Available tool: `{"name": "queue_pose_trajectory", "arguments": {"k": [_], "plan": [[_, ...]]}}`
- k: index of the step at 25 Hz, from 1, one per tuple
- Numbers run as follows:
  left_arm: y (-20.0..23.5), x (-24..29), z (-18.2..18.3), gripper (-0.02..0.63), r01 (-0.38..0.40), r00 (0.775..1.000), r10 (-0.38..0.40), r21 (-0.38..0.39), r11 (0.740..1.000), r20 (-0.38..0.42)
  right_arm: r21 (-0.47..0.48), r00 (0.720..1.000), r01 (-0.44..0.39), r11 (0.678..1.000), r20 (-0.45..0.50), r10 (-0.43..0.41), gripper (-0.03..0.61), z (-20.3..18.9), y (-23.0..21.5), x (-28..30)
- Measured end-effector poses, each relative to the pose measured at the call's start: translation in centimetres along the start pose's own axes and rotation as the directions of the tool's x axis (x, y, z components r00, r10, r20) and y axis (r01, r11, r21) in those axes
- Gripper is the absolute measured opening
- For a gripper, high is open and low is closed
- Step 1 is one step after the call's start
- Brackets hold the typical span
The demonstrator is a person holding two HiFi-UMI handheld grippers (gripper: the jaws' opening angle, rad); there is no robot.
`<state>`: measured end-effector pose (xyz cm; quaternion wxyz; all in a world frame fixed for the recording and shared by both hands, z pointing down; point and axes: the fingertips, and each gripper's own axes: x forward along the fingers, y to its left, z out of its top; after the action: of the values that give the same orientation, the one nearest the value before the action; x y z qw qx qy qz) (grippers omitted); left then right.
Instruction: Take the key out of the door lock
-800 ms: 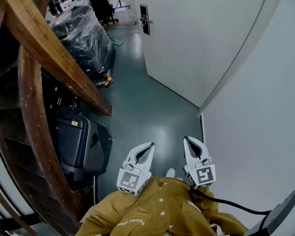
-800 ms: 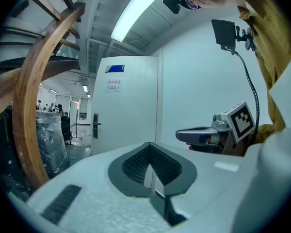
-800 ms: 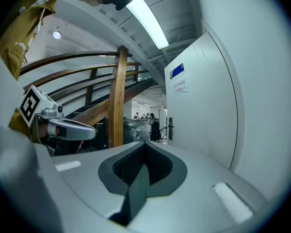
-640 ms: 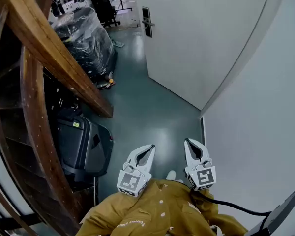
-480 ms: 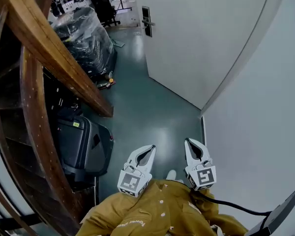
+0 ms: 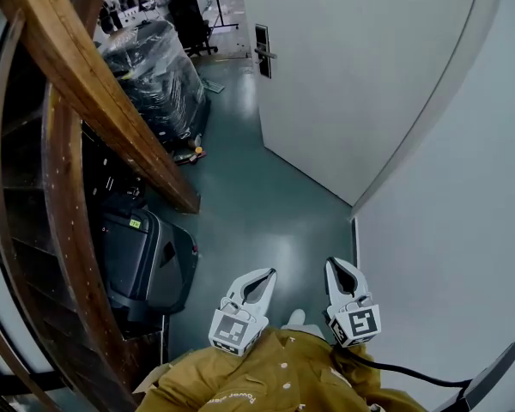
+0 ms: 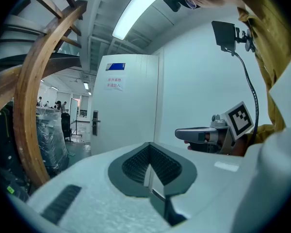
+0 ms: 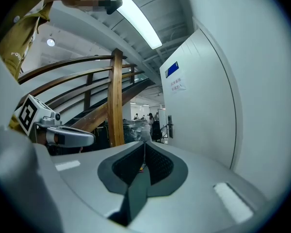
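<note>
The white door [image 6: 343,67] stands ahead, far from both grippers. Its dark lock plate with a lever handle [image 6: 263,51] sits on the door's left edge; at this distance I cannot make out a key. The lock plate [image 7: 95,122] is small in the left gripper view and also shows in the right gripper view [image 8: 170,126]. My left gripper [image 6: 263,275] and right gripper [image 6: 336,267] are held side by side low in the head view, over the green floor. Each is shut with nothing between its jaws, as the left gripper [image 7: 149,147] and right gripper [image 8: 144,146] show in their own views.
A curved wooden stair beam [image 6: 94,93] runs down the left. Below it are a black case [image 6: 146,264] and a plastic-wrapped load [image 6: 154,67]. A white wall [image 6: 455,230] closes the right side. The green floor [image 6: 257,196] leads to the door. People stand in the far room.
The head view has shifted, so the door lock, the wrapped load and both grippers sit slightly lower in the frame. Both grippers stay shut and side by side.
</note>
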<state>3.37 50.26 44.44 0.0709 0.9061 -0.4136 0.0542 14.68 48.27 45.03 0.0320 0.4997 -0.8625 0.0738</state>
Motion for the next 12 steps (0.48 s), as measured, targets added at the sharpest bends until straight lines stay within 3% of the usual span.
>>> {"name": "queue_pose_trajectory", "arguments": {"k": [5, 9, 12], "plan": [[2.1, 1.0, -0.3, -0.003, -0.057, 0.998, 0.057, -0.027, 0.998, 0.033, -0.030, 1.000, -0.027, 0.999, -0.011, 0.027, 0.006, -0.7, -1.3, 2.6], [6.3, 2.0, -2.4, -0.003, -0.095, 0.994, 0.090, -0.067, 0.993, -0.067, -0.033, 0.996, -0.071, 0.997, -0.062, 0.069, 0.006, -1.2, -0.9, 7.1], [11.3, 5.0, -2.2, -0.003, -0.110, 0.992, 0.103, -0.088, 0.990, -0.074, -0.046, 0.993, -0.087, 0.995, -0.085, 0.083, 0.005, -1.2, -1.7, 12.8]]}}
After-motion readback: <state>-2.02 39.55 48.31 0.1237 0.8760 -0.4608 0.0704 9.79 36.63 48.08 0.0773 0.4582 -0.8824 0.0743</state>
